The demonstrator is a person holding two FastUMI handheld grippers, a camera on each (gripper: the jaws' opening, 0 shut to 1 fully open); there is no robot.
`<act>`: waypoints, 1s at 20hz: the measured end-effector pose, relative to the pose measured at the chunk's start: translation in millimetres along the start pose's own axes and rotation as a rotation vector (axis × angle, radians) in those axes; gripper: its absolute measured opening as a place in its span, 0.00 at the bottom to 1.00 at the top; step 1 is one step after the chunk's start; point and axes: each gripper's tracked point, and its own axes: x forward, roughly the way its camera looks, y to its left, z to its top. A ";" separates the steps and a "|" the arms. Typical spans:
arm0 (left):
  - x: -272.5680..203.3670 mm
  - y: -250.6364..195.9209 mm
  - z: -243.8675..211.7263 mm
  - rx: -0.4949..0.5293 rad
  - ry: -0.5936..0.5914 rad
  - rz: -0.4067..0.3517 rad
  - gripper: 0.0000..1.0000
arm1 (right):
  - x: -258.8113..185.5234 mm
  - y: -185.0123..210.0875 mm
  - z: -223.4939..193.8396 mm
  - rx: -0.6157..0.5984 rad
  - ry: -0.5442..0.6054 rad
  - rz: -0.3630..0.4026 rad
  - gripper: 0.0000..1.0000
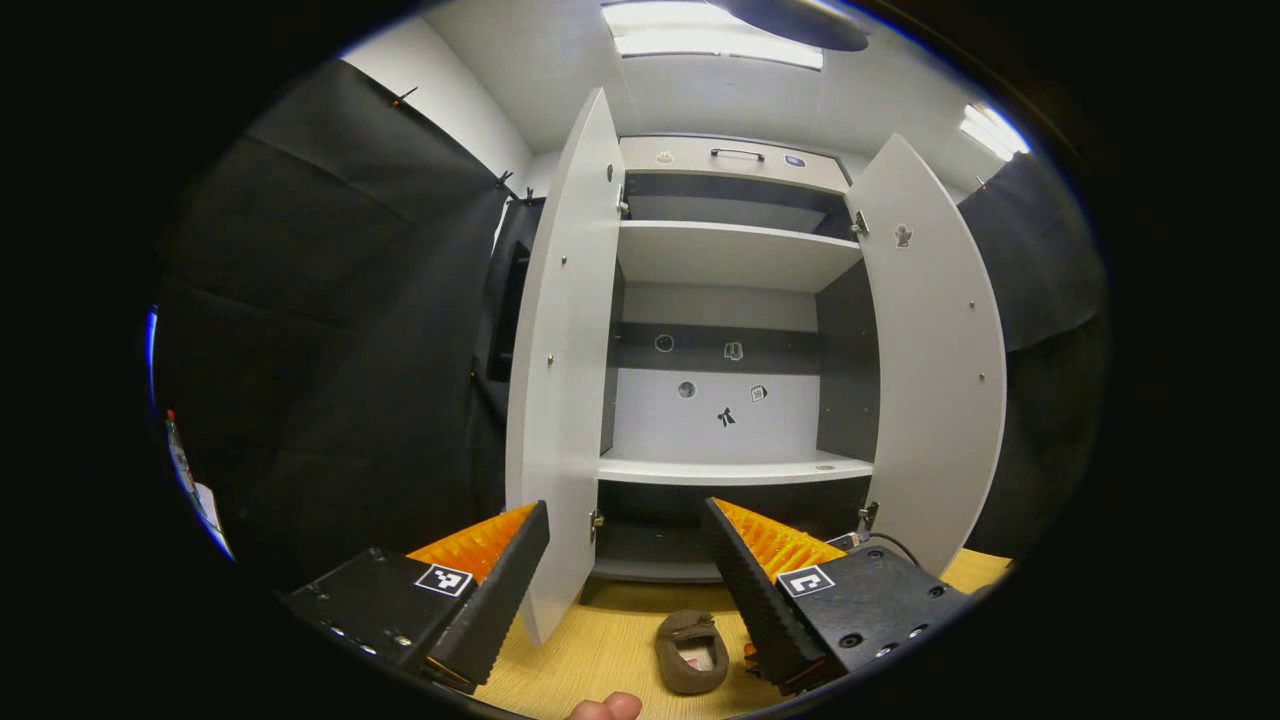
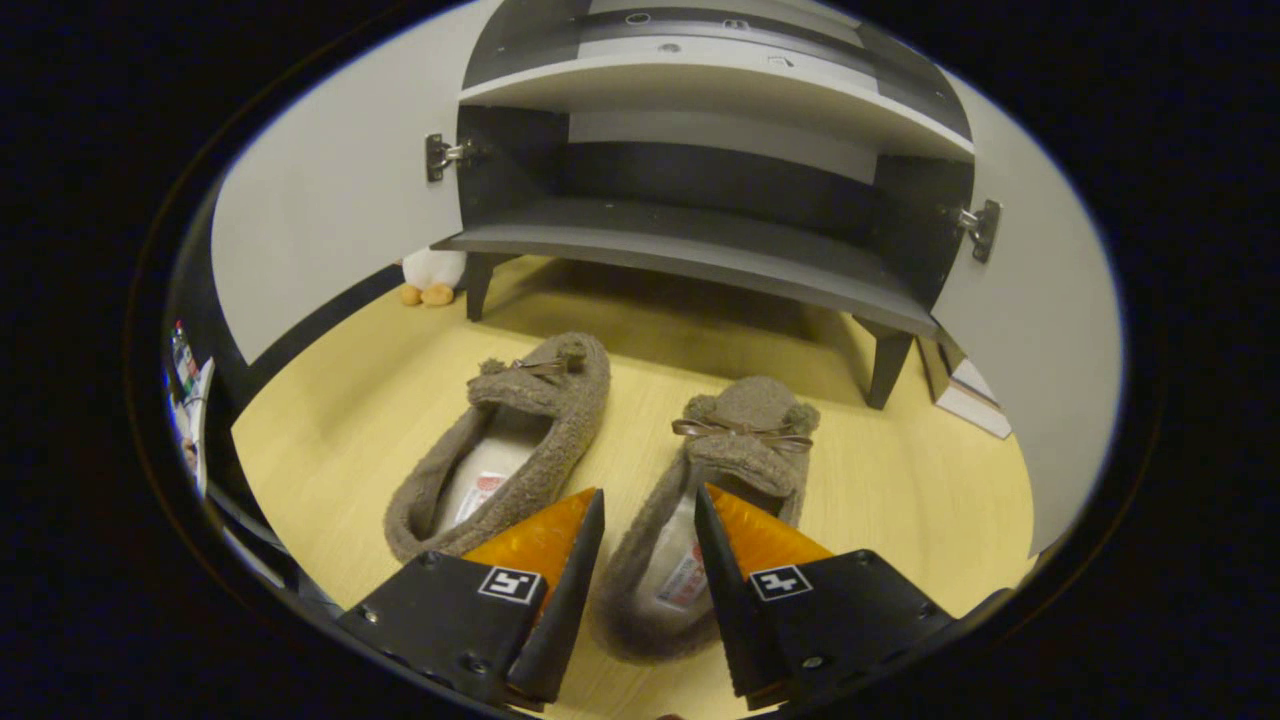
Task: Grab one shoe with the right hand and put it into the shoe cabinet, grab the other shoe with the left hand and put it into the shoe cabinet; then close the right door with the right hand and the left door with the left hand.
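Right gripper view looks down at two fuzzy brown slippers with small bows lying side by side on the pale wooden floor, toes toward the white shoe cabinet with dark interior. The right gripper hangs low over the right-hand slipper, its fingers spread to either side of the heel opening; whether they touch the slipper cannot be told, and nothing is clamped. The left-hand slipper lies just beside it, apart from the fingers. Both cabinet doors stand open, and a small white plush toy sits by the left door.

Left gripper view faces the cabinet from farther back, with the left door and right door swung wide. The left gripper is raised, fingers wide apart and empty. One slipper lies on the floor below.
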 end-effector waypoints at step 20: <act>7.2 -27.1 -9.4 -0.023 0.008 -0.080 0.95 | -103.1 -28.5 103.0 -0.087 -0.426 -0.041 0.05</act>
